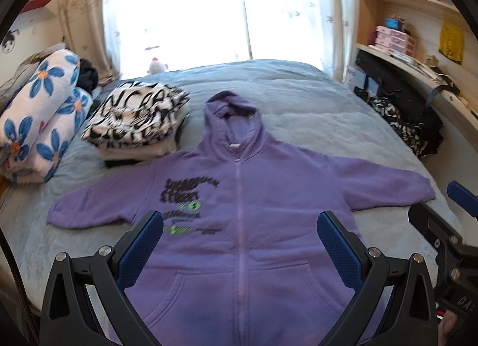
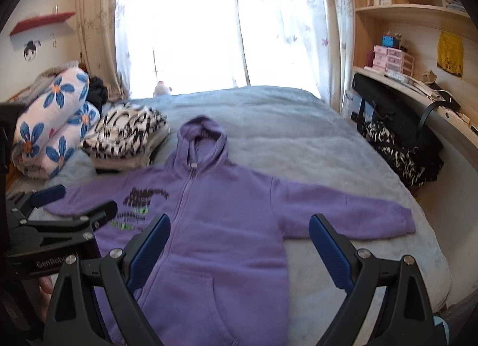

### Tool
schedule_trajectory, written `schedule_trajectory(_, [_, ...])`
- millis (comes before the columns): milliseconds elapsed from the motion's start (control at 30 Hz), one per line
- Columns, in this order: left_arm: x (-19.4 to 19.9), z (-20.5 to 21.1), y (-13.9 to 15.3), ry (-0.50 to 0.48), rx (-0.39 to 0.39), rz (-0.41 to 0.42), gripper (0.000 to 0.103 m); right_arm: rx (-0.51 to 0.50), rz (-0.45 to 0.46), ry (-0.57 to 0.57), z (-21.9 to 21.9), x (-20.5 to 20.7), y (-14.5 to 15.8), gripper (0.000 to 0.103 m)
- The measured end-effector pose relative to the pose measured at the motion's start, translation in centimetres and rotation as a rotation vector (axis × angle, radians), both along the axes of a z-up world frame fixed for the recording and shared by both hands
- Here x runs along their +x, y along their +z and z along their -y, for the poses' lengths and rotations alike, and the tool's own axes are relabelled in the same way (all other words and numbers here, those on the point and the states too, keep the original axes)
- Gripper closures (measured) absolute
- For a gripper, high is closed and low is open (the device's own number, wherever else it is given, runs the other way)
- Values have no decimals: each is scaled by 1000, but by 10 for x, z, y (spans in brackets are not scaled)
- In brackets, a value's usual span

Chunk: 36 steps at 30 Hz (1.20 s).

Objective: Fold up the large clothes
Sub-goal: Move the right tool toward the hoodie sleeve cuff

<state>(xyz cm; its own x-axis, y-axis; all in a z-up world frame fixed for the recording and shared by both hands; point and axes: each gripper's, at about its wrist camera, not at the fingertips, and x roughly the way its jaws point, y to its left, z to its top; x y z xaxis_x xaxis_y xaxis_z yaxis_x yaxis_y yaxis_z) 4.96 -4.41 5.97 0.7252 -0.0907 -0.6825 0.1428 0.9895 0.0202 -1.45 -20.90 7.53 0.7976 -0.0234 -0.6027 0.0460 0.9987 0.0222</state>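
Note:
A purple zip hoodie (image 1: 239, 196) with black and green print lies flat, front up, on the grey-blue bed (image 1: 298, 101), hood toward the window and both sleeves spread out. It also shows in the right wrist view (image 2: 215, 220). My left gripper (image 1: 240, 226) is open and empty, held above the hoodie's chest. My right gripper (image 2: 239, 229) is open and empty, above the hoodie's right side near the right sleeve (image 2: 358, 214). Each gripper appears at the edge of the other's view.
A stack of folded black-and-white clothes (image 1: 140, 119) sits left of the hood. A rolled blue-flower blanket (image 1: 41, 113) lies at the far left. Dark bags (image 1: 400, 125) stand between the bed's right edge and a desk (image 1: 424, 77). A bright curtained window is behind.

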Motion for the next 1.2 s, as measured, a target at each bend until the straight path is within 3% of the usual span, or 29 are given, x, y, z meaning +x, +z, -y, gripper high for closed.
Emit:
schedule_trajectory(267, [12, 35, 10, -60, 8, 54, 1, -14, 64, -12, 25, 3, 16, 8])
schedule_trajectory(533, [29, 69, 19, -98, -15, 91, 1, 41, -51, -97, 73, 27, 6, 8])
schedule_trajectory(800, [57, 102, 4, -99, -1, 49, 1, 26, -35, -194, 119, 36, -6, 8])
schedule_trajectory(1000, [87, 127, -29, -99, 8, -31, 1, 115, -108, -307, 178, 57, -43, 8])
schedule_trajectory(1200, [111, 152, -73, -103, 76, -63, 1, 243, -234, -445, 241, 73, -108, 8])
